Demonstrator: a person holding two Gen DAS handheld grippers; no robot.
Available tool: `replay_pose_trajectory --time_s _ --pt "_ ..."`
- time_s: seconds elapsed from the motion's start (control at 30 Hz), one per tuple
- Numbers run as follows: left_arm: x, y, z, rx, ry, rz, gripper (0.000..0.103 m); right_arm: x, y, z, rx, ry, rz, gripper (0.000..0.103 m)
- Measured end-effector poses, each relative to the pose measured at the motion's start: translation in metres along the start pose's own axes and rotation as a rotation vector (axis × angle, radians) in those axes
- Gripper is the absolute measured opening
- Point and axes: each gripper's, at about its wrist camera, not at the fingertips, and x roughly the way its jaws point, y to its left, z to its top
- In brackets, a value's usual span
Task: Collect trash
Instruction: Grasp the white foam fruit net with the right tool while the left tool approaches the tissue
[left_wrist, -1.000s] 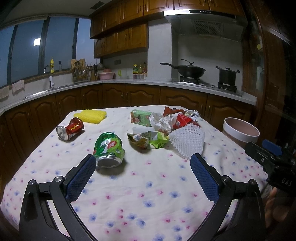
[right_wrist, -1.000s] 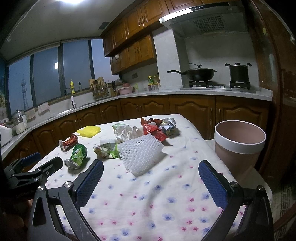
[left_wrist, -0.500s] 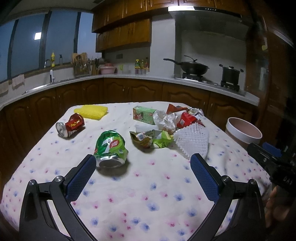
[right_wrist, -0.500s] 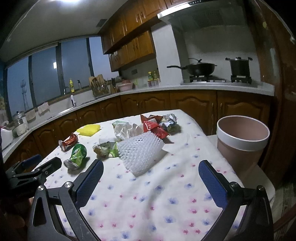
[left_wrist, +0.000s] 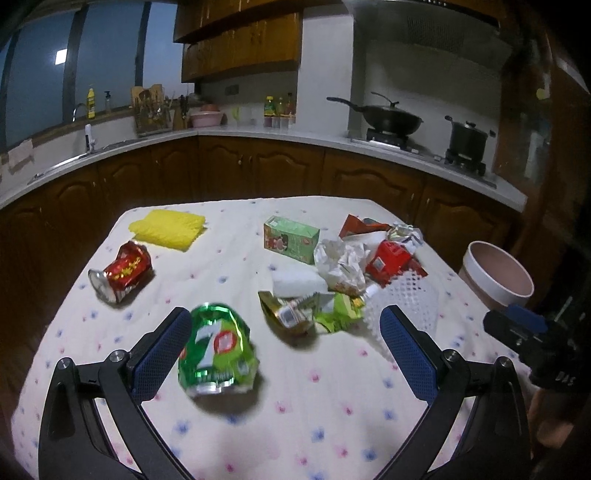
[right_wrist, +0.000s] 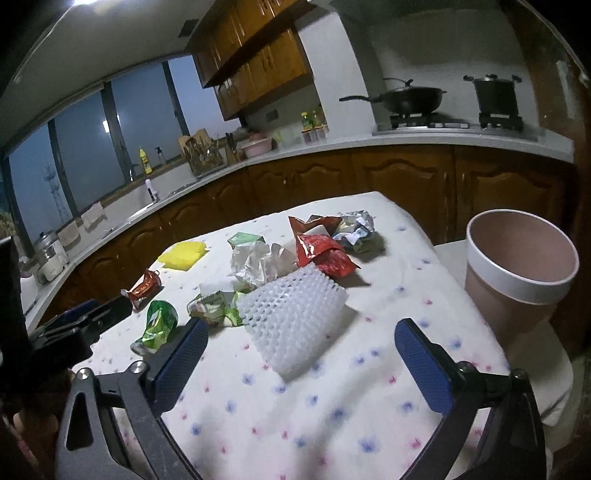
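**Both claws spread over the littered table**

The left gripper (left_wrist: 284, 350) hangs low over the flowered tablecloth (left_wrist: 332, 417) with its blue pads spread wide and nothing between them. Just inside its left pad lies the crushed green can (left_wrist: 216, 350), on its side, its long axis running roughly toward the camera with the silver end nearest. Whether the pad touches the can cannot be told.

The right gripper (right_wrist: 301, 358) is likewise spread and empty. Between its pads, a little farther out, lies the white foam net (right_wrist: 291, 317), its long axis running from near-centre up toward the right, the wider end nearest.

Just behind the green can and beside the net sits a crumpled green and gold wrapper (left_wrist: 306, 314). To the left, apart from the pile, a crushed red can (left_wrist: 122, 271) lies on its side with its silver end toward the near left.

Farther back come a ball of crumpled white paper (left_wrist: 341, 264), red wrappers (right_wrist: 321, 251) touching the net's far end, and a green carton (left_wrist: 290, 240). A yellow cloth (left_wrist: 168, 229) lies near the far left corner.

Off the table's right edge stands the pink bin (right_wrist: 517, 273), upright with its mouth open upward.
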Motion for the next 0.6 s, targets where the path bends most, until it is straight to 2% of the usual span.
replay_pose_trajectory --time_s 0.13,0.2,0.4,0.47,0.57,0.6 --pt "0.014 0.000 0.011 0.001 0.024 -0.021 0.102 0.021 -0.004 0.007 0.030 0.065 0.009 0.086" --pt "0.024 -0.001 0.019 0.005 0.045 -0.032 0.097 0.033 -0.006 0.010 0.049 0.100 0.016 0.083" --pt "0.055 -0.007 0.037 0.019 0.104 -0.070 0.094 0.072 -0.017 0.009 0.132 0.232 0.031 0.082" --pt "0.068 -0.010 0.042 0.019 0.129 -0.081 0.091 0.083 -0.021 0.008 0.152 0.267 0.043 0.076" --pt "0.089 -0.018 0.050 0.039 0.159 -0.078 0.089 0.095 -0.026 0.008 0.173 0.300 0.056 0.063" --pt "0.095 -0.020 0.052 0.045 0.169 -0.079 0.088 0.099 -0.028 0.008 0.184 0.312 0.063 0.051"
